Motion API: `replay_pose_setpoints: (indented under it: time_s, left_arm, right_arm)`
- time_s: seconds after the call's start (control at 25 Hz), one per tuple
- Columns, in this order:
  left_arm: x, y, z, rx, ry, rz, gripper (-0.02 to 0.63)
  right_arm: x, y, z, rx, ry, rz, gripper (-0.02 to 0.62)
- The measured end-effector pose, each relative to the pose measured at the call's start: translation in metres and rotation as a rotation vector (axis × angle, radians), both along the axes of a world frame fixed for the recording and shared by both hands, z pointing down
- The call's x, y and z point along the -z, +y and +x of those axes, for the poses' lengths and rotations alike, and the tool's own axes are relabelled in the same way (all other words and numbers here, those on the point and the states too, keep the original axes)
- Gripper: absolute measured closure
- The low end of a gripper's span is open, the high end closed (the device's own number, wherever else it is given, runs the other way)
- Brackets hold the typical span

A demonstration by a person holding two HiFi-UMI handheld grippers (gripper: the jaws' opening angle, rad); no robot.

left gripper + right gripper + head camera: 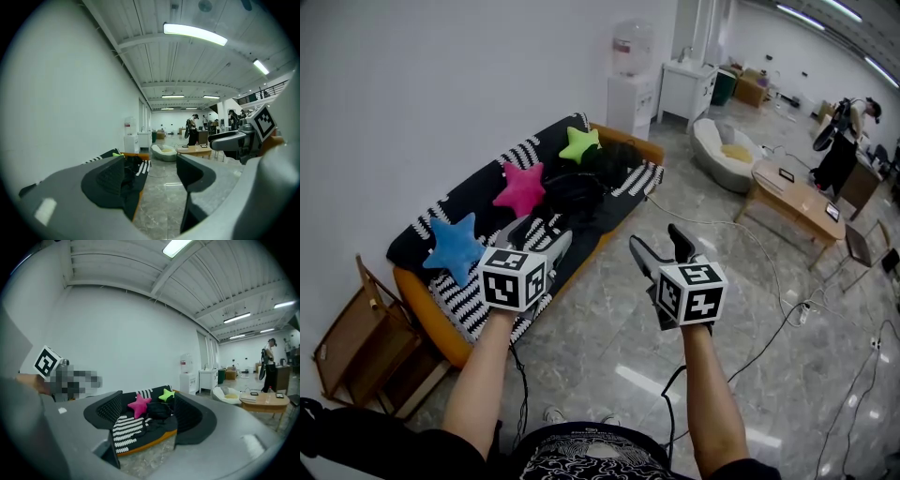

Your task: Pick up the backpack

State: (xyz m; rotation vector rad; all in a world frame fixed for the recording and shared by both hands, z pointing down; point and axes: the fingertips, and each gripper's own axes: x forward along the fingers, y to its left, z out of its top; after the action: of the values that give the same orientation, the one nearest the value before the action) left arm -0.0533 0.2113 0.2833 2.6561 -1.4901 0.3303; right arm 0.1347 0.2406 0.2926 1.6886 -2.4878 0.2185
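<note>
Head view: the black backpack (575,194) lies on the sofa (441,314) beside a pink star cushion (521,187); the left gripper (538,234) and right gripper (658,244) are held short of it.
Left gripper view: jaws spread, empty (a dark heap beyond them, probably the backpack).
Right gripper view: jaws spread, nothing between them; the backpack is beyond them, untouched.
</note>
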Motion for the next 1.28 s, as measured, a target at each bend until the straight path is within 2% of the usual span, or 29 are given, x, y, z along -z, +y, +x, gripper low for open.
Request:
replay_pose_setpoints:
  time_s: [0.2, 0.48, 0.76, 1.04, 1.28]
  left_arm:
    - [-0.003, -0.002, 0.014, 0.004, -0.001, -0.008, 0.22]
    - [-0.015, -0.017, 0.019, 0.029, -0.02, -0.03, 0.198]
    - [-0.02, -0.055, 0.017, 0.052, -0.017, -0.03, 0.198]
    - [-0.026, -0.118, 0.007, 0.064, 0.0, -0.024, 0.198]
    - [-0.034, -0.203, -0.007, 0.063, 0.013, -0.049, 0.198]
  right_arm:
    - [-0.004, -0.003, 0.019, -0.009, -0.012, 0.004, 0.166]
    - [-0.011, -0.017, 0.031, -0.001, -0.017, -0.001, 0.155]
    - [-0.02, -0.052, 0.033, 0.007, -0.024, -0.013, 0.153]
    - [-0.031, -0.118, 0.024, 0.018, -0.014, -0.032, 0.153]
    - [-0.034, -0.205, 0.002, 0.039, 0.017, -0.058, 0.153]
